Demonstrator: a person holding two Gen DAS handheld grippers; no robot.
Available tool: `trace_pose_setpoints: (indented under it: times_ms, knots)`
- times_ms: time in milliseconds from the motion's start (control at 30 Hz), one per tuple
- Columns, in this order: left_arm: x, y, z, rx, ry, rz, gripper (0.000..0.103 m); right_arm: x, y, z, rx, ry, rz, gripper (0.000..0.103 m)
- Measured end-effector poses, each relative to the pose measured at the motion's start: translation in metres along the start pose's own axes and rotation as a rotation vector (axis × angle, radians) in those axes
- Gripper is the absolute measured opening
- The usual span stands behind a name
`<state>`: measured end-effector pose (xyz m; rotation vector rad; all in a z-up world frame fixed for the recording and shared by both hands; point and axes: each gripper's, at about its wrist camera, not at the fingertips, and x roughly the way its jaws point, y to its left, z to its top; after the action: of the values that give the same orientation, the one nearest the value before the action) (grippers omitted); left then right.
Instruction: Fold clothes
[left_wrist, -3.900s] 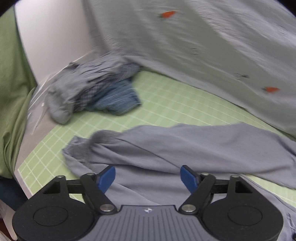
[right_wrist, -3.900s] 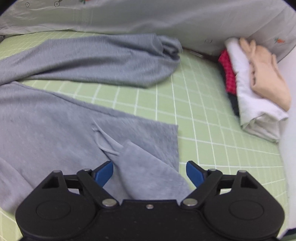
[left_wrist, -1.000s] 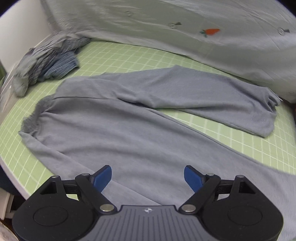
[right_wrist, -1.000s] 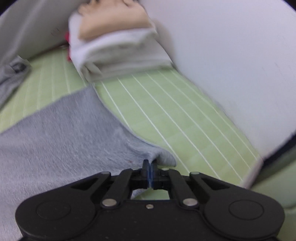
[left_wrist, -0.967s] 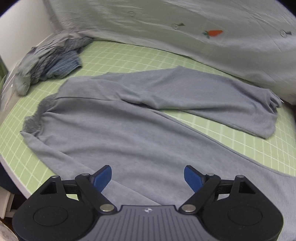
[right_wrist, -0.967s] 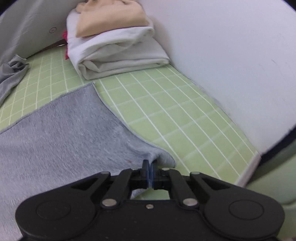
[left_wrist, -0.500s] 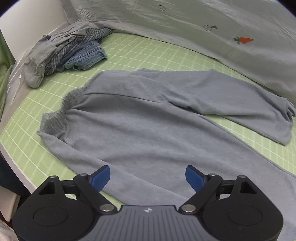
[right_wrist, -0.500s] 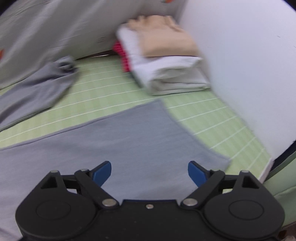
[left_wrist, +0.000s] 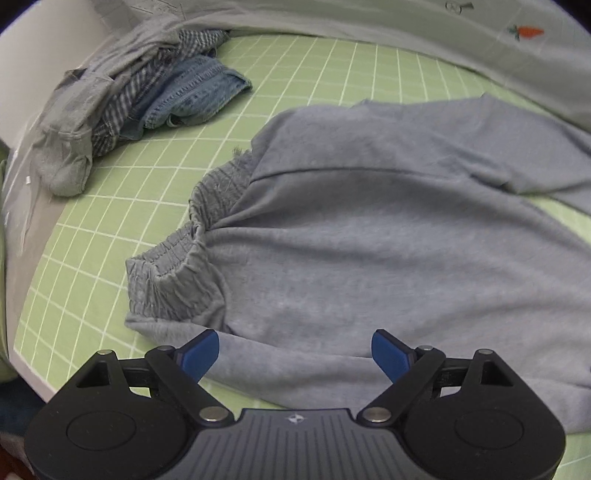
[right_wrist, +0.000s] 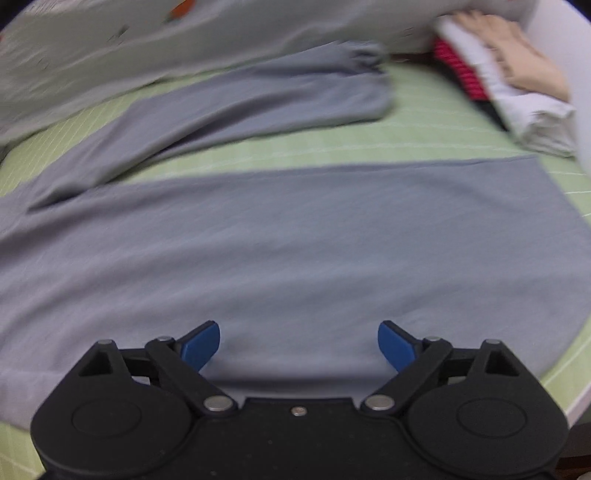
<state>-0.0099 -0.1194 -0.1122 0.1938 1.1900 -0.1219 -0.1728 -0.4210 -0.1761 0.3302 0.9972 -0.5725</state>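
Both the left gripper (left_wrist: 293, 354) and the right gripper (right_wrist: 299, 345) hang with fingers wide, holding nothing, over grey sweatpants (left_wrist: 388, 251) lying flat on the green gridded bench (left_wrist: 332, 74). They look soft, light and limp; the gathered waistband (left_wrist: 173, 273) ahead-left of the left fingers offers the thickest hold. Beyond sit crumpled denim and checked clothes (left_wrist: 147, 103) and a folded stack (right_wrist: 517, 96), well clear.

Green grid mat (left_wrist: 332, 70) — work surface. Carrot-print grey sheet (left_wrist: 424, 33) along its far edge — white wall (left_wrist: 40, 48) at left.
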Motion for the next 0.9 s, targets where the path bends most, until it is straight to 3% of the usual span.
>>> trace_pose_setpoints:
  times_ms: [233,467,533,700,900]
  knots:
    - [0.015,0.015,-0.014,0.023,0.068,-0.024,0.09,-0.017,0.036,-0.024,-0.014,0.053,0.021,0.098]
    - [0.015,0.044,-0.034,-0.067,0.154,-0.034,0.09,-0.029,0.039,-0.04,-0.068,0.185,0.045,0.099]
    - [0.009,0.047,-0.032,-0.077,0.137,-0.046,0.09,-0.034,0.041,-0.039,-0.084,0.169,0.042,0.098]
    - [-0.009,0.038,-0.018,-0.056,0.058,-0.093,0.091,-0.044,0.047,-0.018,-0.091,0.03,0.039,0.099]
    - [-0.003,0.021,-0.007,-0.003,0.046,-0.089,0.092,-0.02,0.06,-0.023,-0.127,0.113,0.033,0.099]
